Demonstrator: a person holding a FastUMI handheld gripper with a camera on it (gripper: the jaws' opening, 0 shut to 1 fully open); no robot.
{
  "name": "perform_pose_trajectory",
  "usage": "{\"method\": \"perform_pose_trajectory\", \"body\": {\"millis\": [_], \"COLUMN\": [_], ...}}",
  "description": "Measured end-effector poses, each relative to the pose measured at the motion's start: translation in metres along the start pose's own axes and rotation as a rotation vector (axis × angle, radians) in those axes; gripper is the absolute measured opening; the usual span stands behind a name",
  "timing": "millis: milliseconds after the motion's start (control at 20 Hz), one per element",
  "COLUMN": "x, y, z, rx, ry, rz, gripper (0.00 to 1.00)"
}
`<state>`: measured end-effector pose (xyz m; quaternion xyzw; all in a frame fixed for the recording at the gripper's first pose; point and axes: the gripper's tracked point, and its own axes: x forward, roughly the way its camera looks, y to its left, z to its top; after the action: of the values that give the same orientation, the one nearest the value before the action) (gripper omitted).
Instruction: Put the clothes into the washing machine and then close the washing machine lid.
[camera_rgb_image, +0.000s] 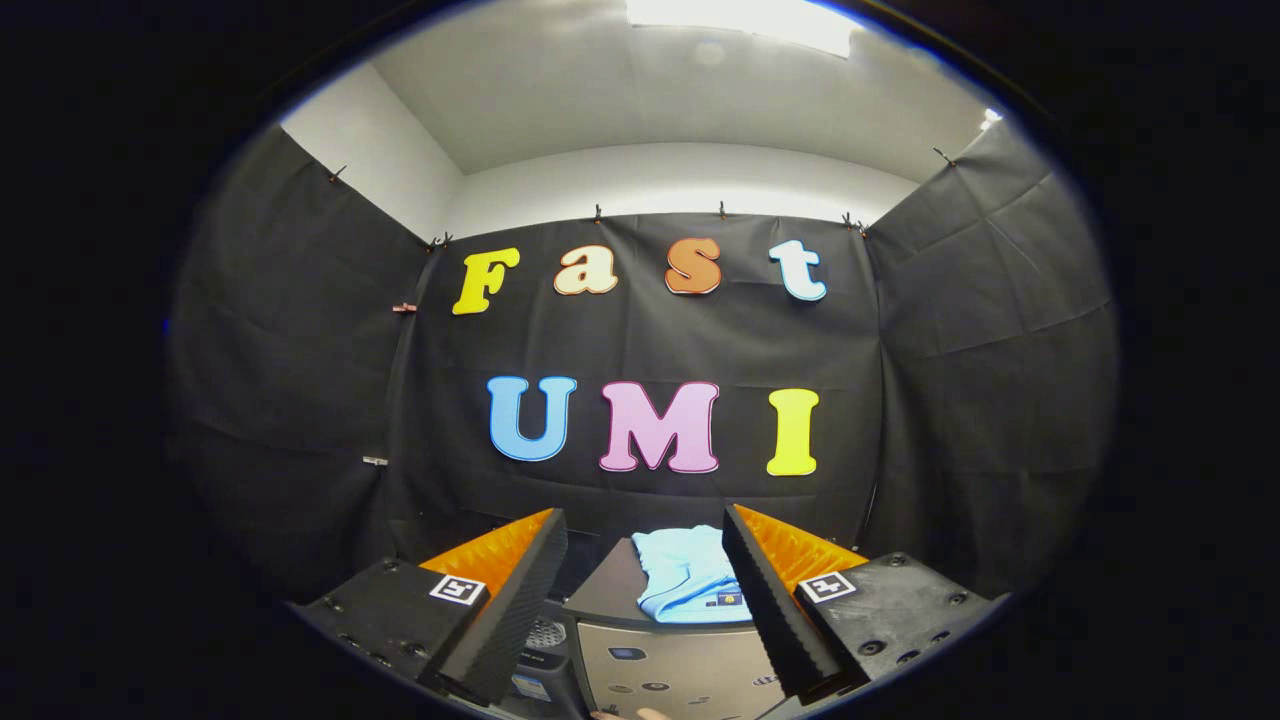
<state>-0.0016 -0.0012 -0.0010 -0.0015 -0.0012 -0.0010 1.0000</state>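
Clothes (688, 577), a folded light-blue garment, lie on the washing machine (655, 655) just beyond the wide-open, empty gripper (645, 545), toward one o'clock of its fingers; soft and light, likely limp when lifted, best pinched at a bunched fold

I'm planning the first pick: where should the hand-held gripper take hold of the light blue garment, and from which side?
Probably from above, at the near edge. The light blue garment lies folded flat on the washing machine, ahead of and between the open fingers of the hand-held gripper. Its near hem sits close to the machine's front, so pinching that layered fold looks easiest.
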Motion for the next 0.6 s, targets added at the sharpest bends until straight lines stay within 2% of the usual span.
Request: {"method": "perform_pose_trajectory", "body": {"millis": [600], "x": [-0.0021], "y": [-0.0044], "z": [0.0003], "rx": [0.001], "ry": [-0.002], "rz": [-0.009], "gripper": [0.98]}}
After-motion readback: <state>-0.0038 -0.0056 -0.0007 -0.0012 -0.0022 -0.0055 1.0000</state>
